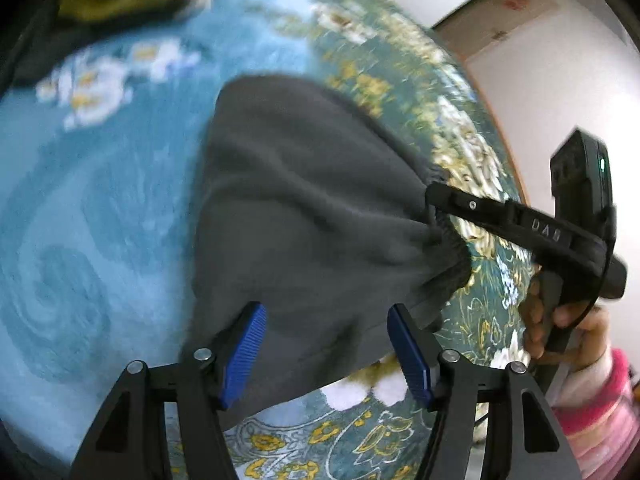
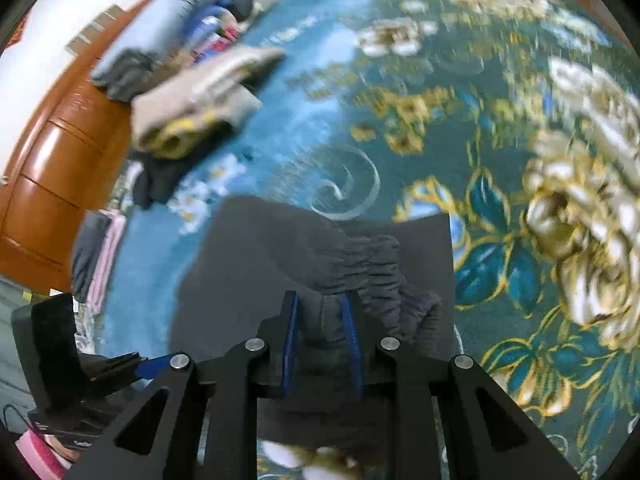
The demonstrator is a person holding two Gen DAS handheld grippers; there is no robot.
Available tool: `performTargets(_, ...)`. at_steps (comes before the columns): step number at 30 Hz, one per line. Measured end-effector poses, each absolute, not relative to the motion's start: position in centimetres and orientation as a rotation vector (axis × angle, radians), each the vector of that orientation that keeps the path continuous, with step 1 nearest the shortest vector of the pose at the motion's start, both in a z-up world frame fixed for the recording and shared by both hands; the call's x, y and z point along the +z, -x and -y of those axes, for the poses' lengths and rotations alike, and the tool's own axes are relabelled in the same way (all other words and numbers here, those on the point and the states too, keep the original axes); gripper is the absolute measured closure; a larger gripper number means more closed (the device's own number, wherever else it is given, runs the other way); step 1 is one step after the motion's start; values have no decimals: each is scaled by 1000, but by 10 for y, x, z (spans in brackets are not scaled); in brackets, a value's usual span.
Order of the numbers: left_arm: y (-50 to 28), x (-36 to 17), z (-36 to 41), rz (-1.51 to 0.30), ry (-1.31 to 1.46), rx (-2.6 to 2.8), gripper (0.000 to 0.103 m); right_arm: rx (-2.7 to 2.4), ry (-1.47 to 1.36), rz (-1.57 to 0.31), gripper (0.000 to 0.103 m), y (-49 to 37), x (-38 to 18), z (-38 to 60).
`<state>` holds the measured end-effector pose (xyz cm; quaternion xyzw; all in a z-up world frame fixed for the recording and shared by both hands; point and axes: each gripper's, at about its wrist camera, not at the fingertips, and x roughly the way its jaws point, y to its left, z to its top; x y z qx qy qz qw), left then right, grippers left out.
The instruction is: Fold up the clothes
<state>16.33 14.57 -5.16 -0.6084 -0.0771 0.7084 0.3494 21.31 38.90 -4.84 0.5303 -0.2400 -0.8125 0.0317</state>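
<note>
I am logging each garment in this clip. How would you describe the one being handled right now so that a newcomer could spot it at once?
Start from the blue flowered carpet that fills both views. At its middle, apart from the folded clothes pile near the wooden dresser, lies a dark grey garment. It is plain, with a gathered elastic band, and the right gripper is shut on that band.

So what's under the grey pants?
Under the grey pants is the blue flowery carpet; it shows all around them. The part right beneath is covered, so anything there can't be seen. The right tool pinches their waistband.
</note>
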Motion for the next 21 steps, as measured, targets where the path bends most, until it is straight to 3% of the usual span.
performTargets(9, -161, -63, -135, 333, 1610, 1790, 36, -2473, -1628, 852, 80, -218, -54, -395)
performTargets(15, -155, -70, -126, 424, 1649, 1767, 36, -2466, -1644, 652, 76, -250, -34, -374)
performTargets(21, -144, -59, -106, 542, 1579, 1845, 36, -2439, -1598, 840, 74, -260, -43, -389)
